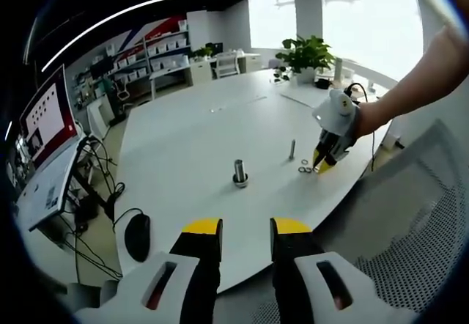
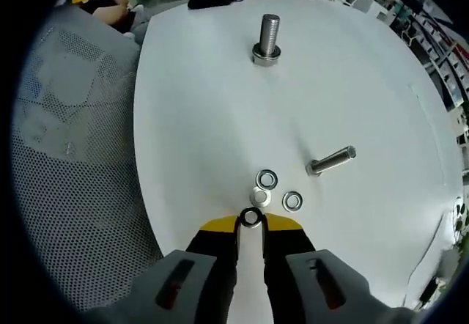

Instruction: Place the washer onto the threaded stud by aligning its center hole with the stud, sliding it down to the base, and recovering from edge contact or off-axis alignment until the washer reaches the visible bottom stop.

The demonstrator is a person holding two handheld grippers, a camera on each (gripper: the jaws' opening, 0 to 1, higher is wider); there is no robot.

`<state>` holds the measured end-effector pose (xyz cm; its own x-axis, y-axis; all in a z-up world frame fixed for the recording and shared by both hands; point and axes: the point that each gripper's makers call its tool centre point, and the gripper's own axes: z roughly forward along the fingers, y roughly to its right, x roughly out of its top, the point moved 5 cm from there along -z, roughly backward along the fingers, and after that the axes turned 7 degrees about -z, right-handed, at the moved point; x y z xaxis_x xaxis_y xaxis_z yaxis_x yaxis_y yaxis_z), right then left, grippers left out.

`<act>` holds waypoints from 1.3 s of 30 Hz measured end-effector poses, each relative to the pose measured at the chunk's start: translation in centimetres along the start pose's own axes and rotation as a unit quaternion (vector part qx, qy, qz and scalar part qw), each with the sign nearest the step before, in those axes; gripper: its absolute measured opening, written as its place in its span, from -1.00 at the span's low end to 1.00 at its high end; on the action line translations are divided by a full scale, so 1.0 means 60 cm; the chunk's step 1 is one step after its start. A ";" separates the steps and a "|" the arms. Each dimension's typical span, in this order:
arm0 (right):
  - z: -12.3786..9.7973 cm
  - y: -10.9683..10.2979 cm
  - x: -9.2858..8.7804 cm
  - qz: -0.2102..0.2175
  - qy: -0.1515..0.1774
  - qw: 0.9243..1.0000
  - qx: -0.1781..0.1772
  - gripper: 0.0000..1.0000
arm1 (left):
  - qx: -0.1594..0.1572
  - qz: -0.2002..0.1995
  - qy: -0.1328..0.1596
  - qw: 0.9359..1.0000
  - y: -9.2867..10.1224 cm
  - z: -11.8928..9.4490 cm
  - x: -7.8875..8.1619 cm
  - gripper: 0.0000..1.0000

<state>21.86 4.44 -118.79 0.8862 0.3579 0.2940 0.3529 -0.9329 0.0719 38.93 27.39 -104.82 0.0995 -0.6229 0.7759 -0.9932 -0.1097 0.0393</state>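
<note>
The right gripper (image 2: 250, 223) is pinching a thin, light, slippery steel washer (image 2: 250, 218) by its rim, jaws narrow around it, likely prone to tilting.

We count four washers (image 2: 267, 179) on the table (image 2: 205, 111), one apparently pinched at the right gripper (image 2: 250, 221) tips. Two threaded studs (image 2: 268, 39) are present. One mouse (image 1: 137, 236) is visible.

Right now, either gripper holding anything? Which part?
Right gripper pinches a washer by its rim, at the jaw tips. Left gripper is open, holding nothing.
</note>
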 end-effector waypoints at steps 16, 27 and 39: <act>-0.064 0.067 0.038 -0.006 0.033 0.999 -0.036 -0.72 | -0.001 0.001 -0.003 1.000 0.001 0.000 -0.002 -0.52; -0.071 0.098 0.070 -0.034 0.050 0.997 -0.057 -0.72 | -0.001 0.001 -0.002 1.000 0.002 0.000 -0.001 -0.52; -0.057 0.123 0.073 -0.027 0.039 0.997 -0.064 -0.72 | 0.000 0.002 0.000 1.000 -0.001 0.000 -0.001 -0.52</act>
<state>27.31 -0.99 -113.72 0.8393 0.4087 0.3585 0.3540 -0.9113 0.2102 38.99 27.44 -104.87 0.0955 -0.6233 0.7761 -0.9936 -0.1071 0.0362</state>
